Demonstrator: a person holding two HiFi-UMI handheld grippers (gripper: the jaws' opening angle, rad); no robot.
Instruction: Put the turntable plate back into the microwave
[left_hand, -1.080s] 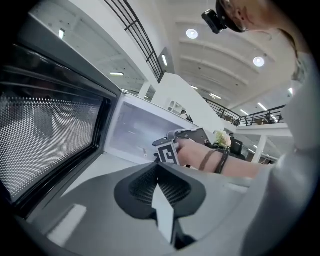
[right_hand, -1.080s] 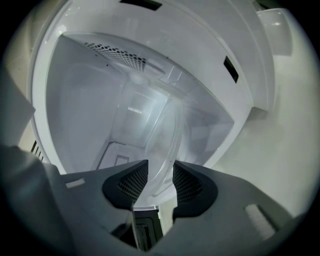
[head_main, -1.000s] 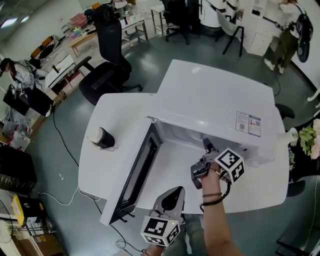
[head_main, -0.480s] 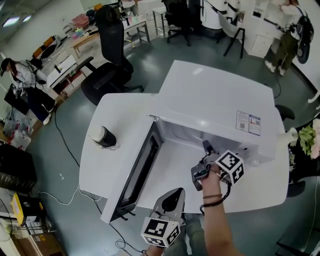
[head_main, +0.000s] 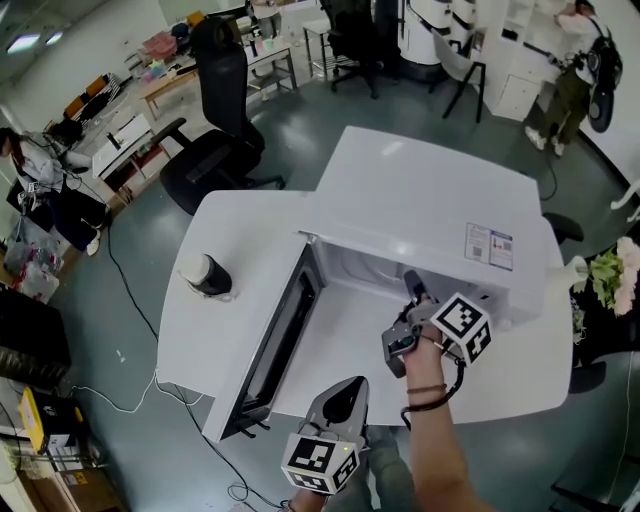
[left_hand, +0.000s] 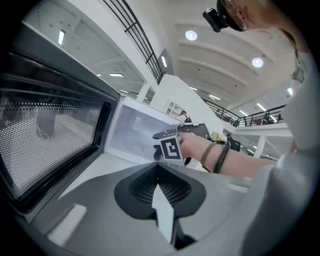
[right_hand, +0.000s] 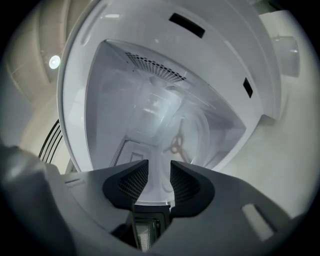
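Turntable plate (right_hand: 95, 75), clear glass, pinched at its near rim between the pads of the right tool (right_hand: 159, 172) and filling most of the right gripper view. Visible through the glass: white microwave cavity, a patch of vent holes in one wall, and a three-armed hub (right_hand: 176, 144) on the cavity floor. Plate held tilted at the cavity mouth; whether it touches the cavity floor cannot be told. In the head view, right tool pointing into the open front of the white microwave (head_main: 430, 190), set on a white bench (head_main: 235, 240). Microwave door (head_main: 285, 335) swung wide open on the left side. Left tool (left_hand: 158, 170) low near the bench's front edge, just beside the open door, pads pressed together with nothing between them. Dark cup with a pale lid (head_main: 203, 275) upright on the bench, apart from the door.
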